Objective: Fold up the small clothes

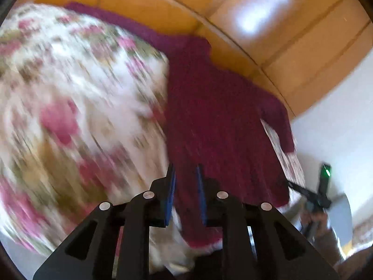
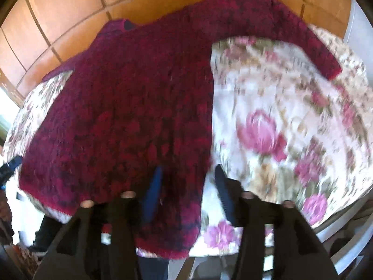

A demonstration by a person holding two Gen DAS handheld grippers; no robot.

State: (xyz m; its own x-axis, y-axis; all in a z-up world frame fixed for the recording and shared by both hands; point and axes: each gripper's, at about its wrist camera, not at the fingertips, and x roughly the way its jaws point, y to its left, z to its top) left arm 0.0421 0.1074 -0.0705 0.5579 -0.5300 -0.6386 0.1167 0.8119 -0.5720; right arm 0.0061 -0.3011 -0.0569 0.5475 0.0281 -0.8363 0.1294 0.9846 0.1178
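Note:
A small dark red knitted sweater [image 1: 216, 116] lies spread on a floral-covered table [image 1: 70, 93], sleeves out. It also shows in the right wrist view [image 2: 128, 107], with one sleeve [image 2: 291, 25] stretched along the far edge. My left gripper [image 1: 185, 170] is open, its blue-padded jaws astride the sweater's hem corner. My right gripper [image 2: 188, 170] is open over the other hem corner, one jaw over the knit, the other over the tablecloth [image 2: 279, 116]. The right gripper also appears in the left wrist view [image 1: 312, 193]. Both views are motion-blurred.
Orange wooden wall panels [image 2: 70, 11] stand behind the table. A white wall [image 1: 338, 116] is at the right. The table's near edge [image 2: 338, 228] curves below the cloth. The other gripper's tip [image 2: 10, 165] shows at the left edge.

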